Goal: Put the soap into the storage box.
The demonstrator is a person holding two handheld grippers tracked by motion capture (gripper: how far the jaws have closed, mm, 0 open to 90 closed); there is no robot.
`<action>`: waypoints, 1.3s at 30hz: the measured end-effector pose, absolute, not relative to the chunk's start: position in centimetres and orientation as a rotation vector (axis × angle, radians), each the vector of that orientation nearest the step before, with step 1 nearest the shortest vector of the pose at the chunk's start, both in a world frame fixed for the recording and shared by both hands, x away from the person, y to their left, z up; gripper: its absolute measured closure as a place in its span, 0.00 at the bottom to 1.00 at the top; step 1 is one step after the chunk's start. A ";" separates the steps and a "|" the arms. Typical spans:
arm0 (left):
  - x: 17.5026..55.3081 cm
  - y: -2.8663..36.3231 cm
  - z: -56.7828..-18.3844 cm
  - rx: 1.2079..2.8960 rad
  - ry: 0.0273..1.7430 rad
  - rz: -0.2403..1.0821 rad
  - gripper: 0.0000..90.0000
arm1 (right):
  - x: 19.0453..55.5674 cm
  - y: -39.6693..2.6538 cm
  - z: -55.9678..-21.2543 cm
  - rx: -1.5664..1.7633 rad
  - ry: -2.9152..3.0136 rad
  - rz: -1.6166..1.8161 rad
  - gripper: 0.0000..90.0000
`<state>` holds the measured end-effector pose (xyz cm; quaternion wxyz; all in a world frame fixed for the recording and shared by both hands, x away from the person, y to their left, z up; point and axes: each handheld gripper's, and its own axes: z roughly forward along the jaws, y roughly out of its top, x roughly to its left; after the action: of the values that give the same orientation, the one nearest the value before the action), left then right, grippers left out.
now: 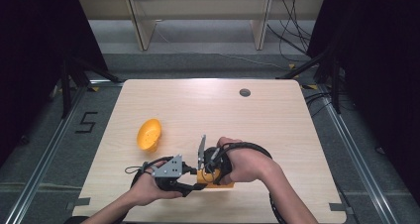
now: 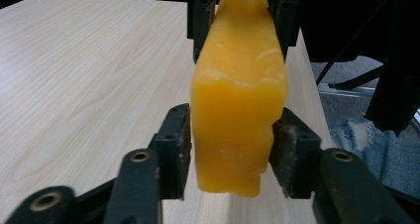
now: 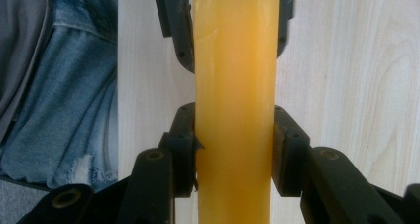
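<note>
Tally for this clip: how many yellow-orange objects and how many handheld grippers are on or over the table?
Yellow-orange objects: 2, a loose piece lying on the table and a held block clamped by both grippers.
Grippers: 2, left gripper, right gripper.
Total: 4

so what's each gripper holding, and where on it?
Both clamp one yellow-orange block: the left gripper near one end, the right gripper near the other. It hangs between them, above the table.

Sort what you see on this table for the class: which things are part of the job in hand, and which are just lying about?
In hand:
- orange block, clamped at opposite ends by both grippers
- left gripper
- right gripper

Lying about:
- orange bowl-like piece, untouched, on the table
- dark round spot near the far edge
</note>
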<state>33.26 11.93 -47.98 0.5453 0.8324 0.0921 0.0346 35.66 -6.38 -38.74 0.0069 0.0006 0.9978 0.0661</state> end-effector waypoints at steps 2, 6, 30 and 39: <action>33.3 12.0 -48.0 1.976 0.218 0.076 0.63 | 35.9 -6.3 -38.9 -0.055 3.106 0.235 0.69; 33.3 11.9 -48.1 1.978 0.207 0.070 0.64 | 35.4 -6.2 -38.8 0.015 3.124 0.176 0.68; 32.8 13.6 -47.8 1.995 0.297 0.108 0.67 | 35.5 -9.1 -37.1 0.065 3.034 0.421 0.38; 32.7 15.5 -47.8 1.952 0.426 0.159 0.67 | 35.7 -14.0 -36.9 0.397 2.933 0.581 0.41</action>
<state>32.73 15.51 -47.81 0.5385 0.8206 0.1791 0.0670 35.70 -13.97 -36.87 0.0624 0.1314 0.9705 0.1923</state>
